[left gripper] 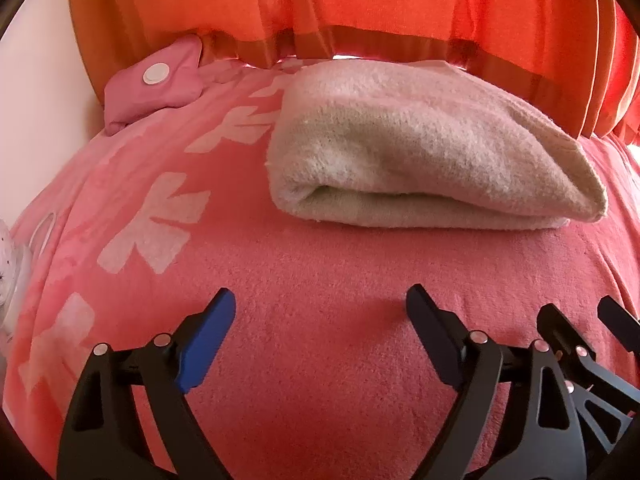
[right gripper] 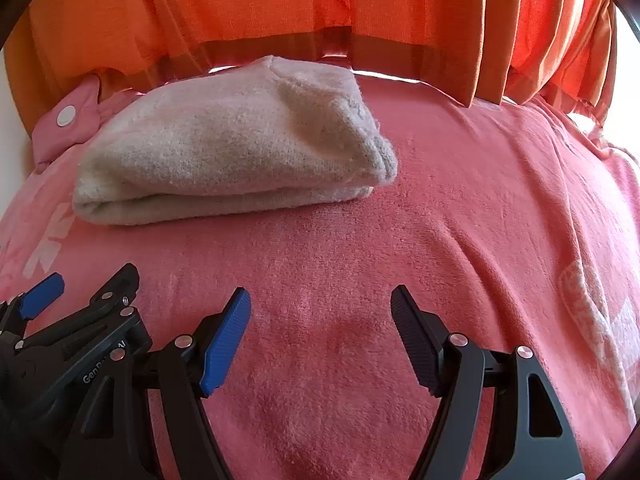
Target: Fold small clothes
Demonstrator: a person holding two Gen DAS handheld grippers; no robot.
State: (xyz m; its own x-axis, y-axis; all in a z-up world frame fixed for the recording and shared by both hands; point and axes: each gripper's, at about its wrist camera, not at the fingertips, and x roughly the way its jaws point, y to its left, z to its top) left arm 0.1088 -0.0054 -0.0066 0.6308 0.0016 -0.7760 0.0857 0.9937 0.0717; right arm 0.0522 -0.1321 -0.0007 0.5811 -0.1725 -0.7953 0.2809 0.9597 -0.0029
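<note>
A cream fuzzy garment point(left gripper: 424, 152) lies folded into a thick flat bundle on a pink blanket point(left gripper: 320, 264) printed with white shapes. Its folded edges face me. My left gripper point(left gripper: 320, 292) hovers over bare blanket just in front of the bundle, open, with nothing between its blue and black fingers. My right gripper point(right gripper: 320, 291) stands beside it on the right, also open and empty, with the folded garment point(right gripper: 224, 148) ahead and to its left. Each view catches the other gripper at its edge: the right gripper point(left gripper: 580, 308) and the left gripper point(right gripper: 93, 274).
Orange curtains point(left gripper: 360, 8) hang right behind the blanket's far edge. A small pink pouch with a round white button point(left gripper: 156, 76) lies at the back left, also seen as the pouch point(right gripper: 66, 116) behind the garment. A white object point(left gripper: 10, 276) pokes in at the left edge.
</note>
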